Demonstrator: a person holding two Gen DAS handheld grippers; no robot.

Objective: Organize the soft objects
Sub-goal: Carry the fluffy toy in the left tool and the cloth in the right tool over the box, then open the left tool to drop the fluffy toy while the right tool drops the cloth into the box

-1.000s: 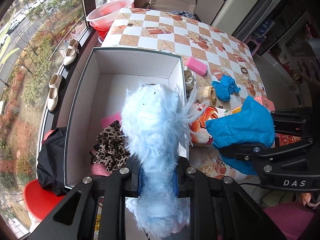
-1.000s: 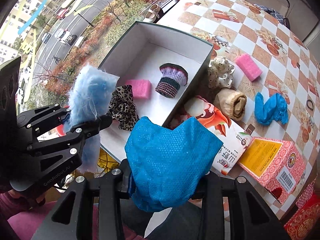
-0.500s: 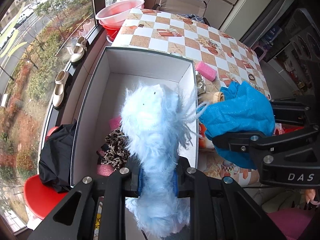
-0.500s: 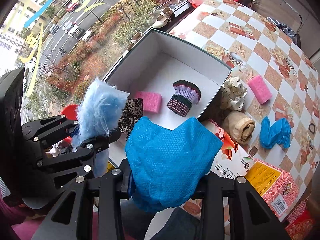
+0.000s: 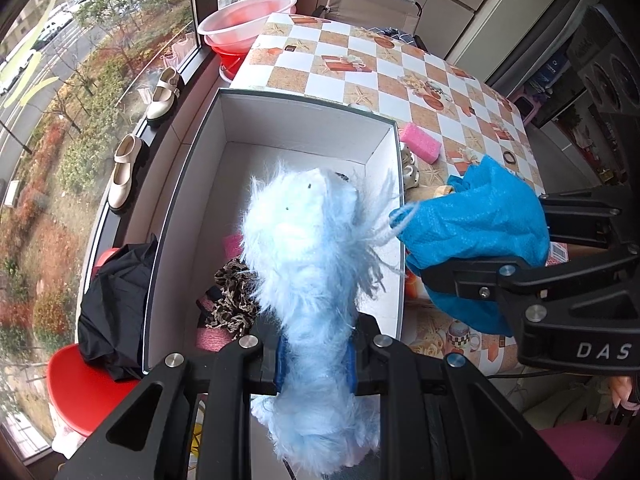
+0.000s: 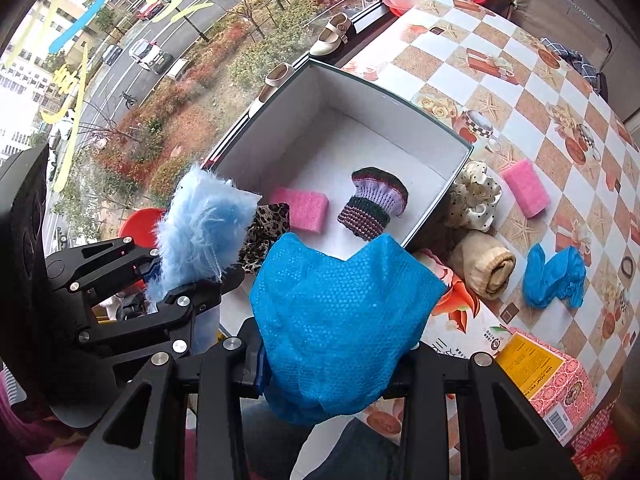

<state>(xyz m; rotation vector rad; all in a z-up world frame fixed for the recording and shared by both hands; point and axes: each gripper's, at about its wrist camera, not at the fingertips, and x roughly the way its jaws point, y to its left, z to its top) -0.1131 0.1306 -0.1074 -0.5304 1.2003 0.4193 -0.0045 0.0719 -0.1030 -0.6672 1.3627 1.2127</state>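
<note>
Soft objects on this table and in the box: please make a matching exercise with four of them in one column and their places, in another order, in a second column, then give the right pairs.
Things:
1. fluffy light-blue piece
2. blue textured cloth
3. knitted striped piece
4. rolled beige cloth

Places:
A. lying inside the white box
B. held in the right gripper
C. on the checkered table, outside the box
D. held in the left gripper

Pairs: 1-D, 2-B, 3-A, 4-C
</note>
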